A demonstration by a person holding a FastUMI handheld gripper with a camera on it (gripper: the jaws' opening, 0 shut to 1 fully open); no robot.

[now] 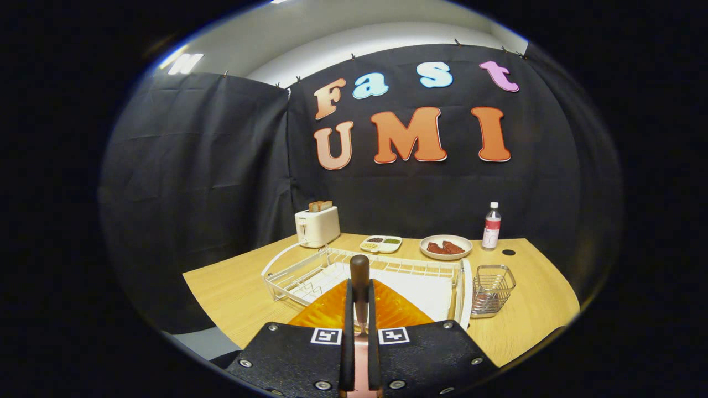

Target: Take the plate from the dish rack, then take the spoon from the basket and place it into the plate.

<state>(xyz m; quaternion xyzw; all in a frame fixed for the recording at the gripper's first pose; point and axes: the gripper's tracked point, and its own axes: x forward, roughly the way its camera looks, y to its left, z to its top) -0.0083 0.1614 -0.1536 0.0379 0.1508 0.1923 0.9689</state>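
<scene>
The gripper (pixel 360 309) is sitting nearest the camera, its two fingers (pixel 348 331) nearly closed and pressing from both sides on the slim metal shaft of the spoon (pixel 359 276), whose dark brown handle is standing upright above the fingertips. The bowl end of the spoon is running down between the fingers and I cannot tell its shape there. Directly beneath and just ahead of the fingers, the orange plate (pixel 326 312) is lying on the wooden table (pixel 232 287), its ribbed rim spreading out to either side of the gripper; whether the spoon is touching the plate cannot be made out. Just beyond the plate, the white wire dish rack (pixel 310 271) is resting on its white tray, with no dishes standing in it. To the right of the rack, close beside its end, the small metal wire basket (pixel 492 287) is standing upright. Farther back along the table, a white toaster (pixel 317 225) with slices of bread poking out is sitting by the cloth wall, then a divided dish of small foods (pixel 381 244), a round plate holding reddish pieces (pixel 446 247), and a clear bottle with a pink label (pixel 491 225) beside a dark round hole (pixel 508 252) in the tabletop.
</scene>
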